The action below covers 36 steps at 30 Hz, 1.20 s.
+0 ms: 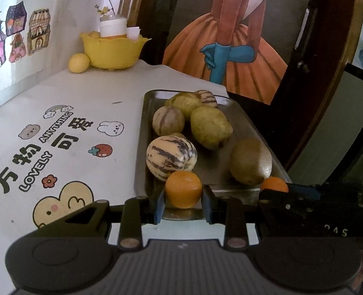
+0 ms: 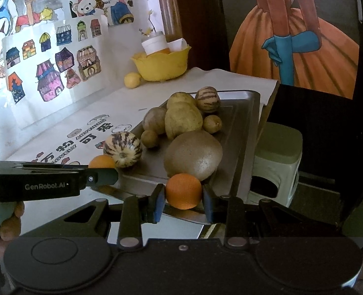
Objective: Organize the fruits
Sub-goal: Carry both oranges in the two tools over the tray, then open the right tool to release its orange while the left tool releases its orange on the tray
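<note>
My left gripper (image 1: 183, 198) is shut on a small orange (image 1: 183, 188), held between its blue pads over the near edge of a metal tray (image 1: 142, 147). In the right wrist view, my right gripper (image 2: 184, 200) is shut on a second orange (image 2: 184, 190) at the tray's near right corner. The two grippers sit side by side, and each shows at the edge of the other's view. The tray holds striped melons (image 1: 170, 157), a kiwi (image 1: 250, 161), greenish-yellow fruits (image 1: 209, 126) and small brown fruits (image 2: 212, 123).
A yellow bowl (image 1: 112, 49) with a cup in it stands at the table's far corner, a yellow fruit (image 1: 78, 63) beside it. The printed tablecloth (image 1: 71, 132) lies left of the tray. A green stool (image 2: 277, 159) stands past the table's right edge.
</note>
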Available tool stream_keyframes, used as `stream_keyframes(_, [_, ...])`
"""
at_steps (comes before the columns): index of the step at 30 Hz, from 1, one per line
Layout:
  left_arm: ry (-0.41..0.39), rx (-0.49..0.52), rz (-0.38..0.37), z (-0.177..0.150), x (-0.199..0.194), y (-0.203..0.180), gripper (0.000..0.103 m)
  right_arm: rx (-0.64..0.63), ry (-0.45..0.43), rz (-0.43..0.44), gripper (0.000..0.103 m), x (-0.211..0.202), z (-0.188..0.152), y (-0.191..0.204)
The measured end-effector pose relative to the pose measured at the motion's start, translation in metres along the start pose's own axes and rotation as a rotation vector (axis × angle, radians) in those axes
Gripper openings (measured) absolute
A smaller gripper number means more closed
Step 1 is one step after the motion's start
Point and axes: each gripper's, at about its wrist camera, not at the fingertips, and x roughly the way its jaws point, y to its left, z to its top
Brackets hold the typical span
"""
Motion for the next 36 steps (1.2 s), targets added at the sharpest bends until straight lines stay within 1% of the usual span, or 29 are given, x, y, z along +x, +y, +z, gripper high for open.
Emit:
stream_keyframes(12, [0.015,-0.010,-0.002,0.001,0.007,0.001,0.034,-0.003,0.008,-0.003,0.034,0.007,-0.001,0.002])
stream_keyframes(19, [0.018,-0.019,-0.001,0.002,0.010,0.002,0.034,-0.028,0.002,-0.023,0.034,0.010,-0.002,0.004])
stream_keyframes(25, [0.017,-0.017,0.003,0.002,0.012,0.002,0.034,-0.020,-0.003,-0.031,0.035,0.012,-0.004,0.001])
stream_keyframes(36, [0.025,-0.037,-0.014,0.004,0.014,0.004,0.035,-0.012,-0.006,-0.032,0.036,0.012,-0.004,0.000])
